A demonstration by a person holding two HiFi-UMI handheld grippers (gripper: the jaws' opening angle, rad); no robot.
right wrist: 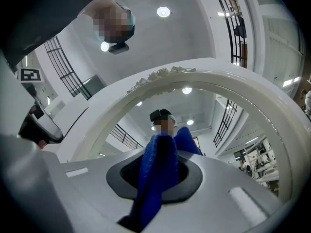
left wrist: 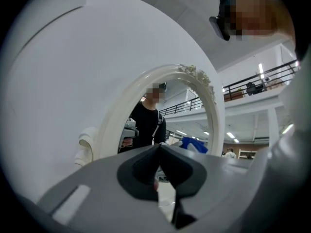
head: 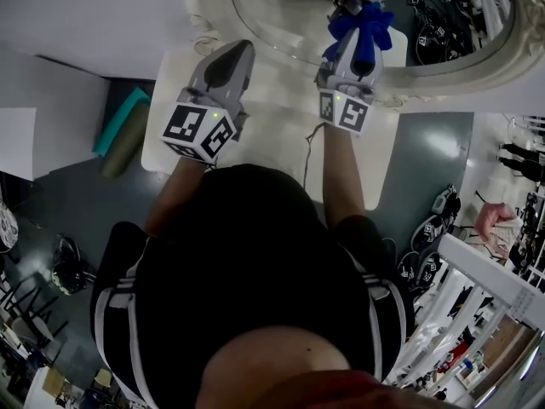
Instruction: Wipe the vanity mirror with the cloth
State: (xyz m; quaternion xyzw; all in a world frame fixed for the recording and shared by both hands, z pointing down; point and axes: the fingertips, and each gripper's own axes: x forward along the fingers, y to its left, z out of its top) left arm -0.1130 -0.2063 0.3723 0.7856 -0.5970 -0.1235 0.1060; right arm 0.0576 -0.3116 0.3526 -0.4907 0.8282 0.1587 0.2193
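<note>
Your right gripper (head: pixel 356 48) clamps the blue cloth (head: pixel 368 22) up by the mirror (head: pixel 281 15); your left gripper (head: pixel 241 48) has its jaws together, empty.

Large indoor hall with mezzanine railings (right wrist: pixel 65 69), ceiling lights (right wrist: pixel 163 11).

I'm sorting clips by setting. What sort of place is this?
Probably a large indoor hall or workshop, not a home: the white vanity mirror stands on a small white table, with an upper-level railing and ceiling lights around it.
</note>
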